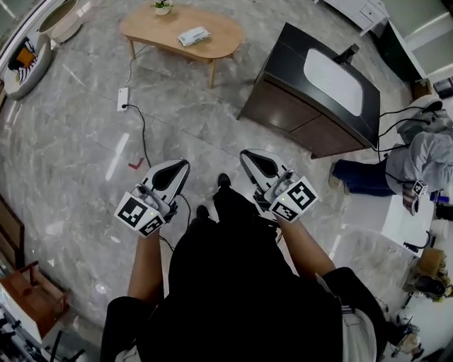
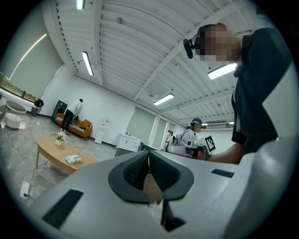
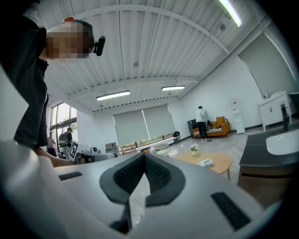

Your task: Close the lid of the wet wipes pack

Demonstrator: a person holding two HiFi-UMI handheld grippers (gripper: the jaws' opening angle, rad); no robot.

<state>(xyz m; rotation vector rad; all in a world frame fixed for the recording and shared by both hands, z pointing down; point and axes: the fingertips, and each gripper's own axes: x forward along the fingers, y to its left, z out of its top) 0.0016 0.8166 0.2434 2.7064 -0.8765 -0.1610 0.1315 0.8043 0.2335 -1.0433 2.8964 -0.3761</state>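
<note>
Wet wipes pack (image 1: 193, 35): head view, lying near the middle of the oval wooden desk (image 1: 152, 28); lid too small to make out. Small flower pot (image 1: 162, 7): at the desk's far edge. Left tool (image 1: 182, 165) and right tool (image 1: 245, 155): held over the marble floor (image 1: 85, 141), well apart from the desk, tips toward it. Dark cabinet (image 1: 311, 92) with white basin: right of the desk.

Left gripper view: left tool (image 2: 148, 152), jaws pressed together, nothing between. Pack (image 2: 73, 159) on the desk (image 2: 51, 151), left of the tips.

Right gripper view: right tool (image 3: 144, 154), jaws together, empty. Pack (image 3: 205, 162) on the desk (image 3: 223, 161), right of the tips.
</note>
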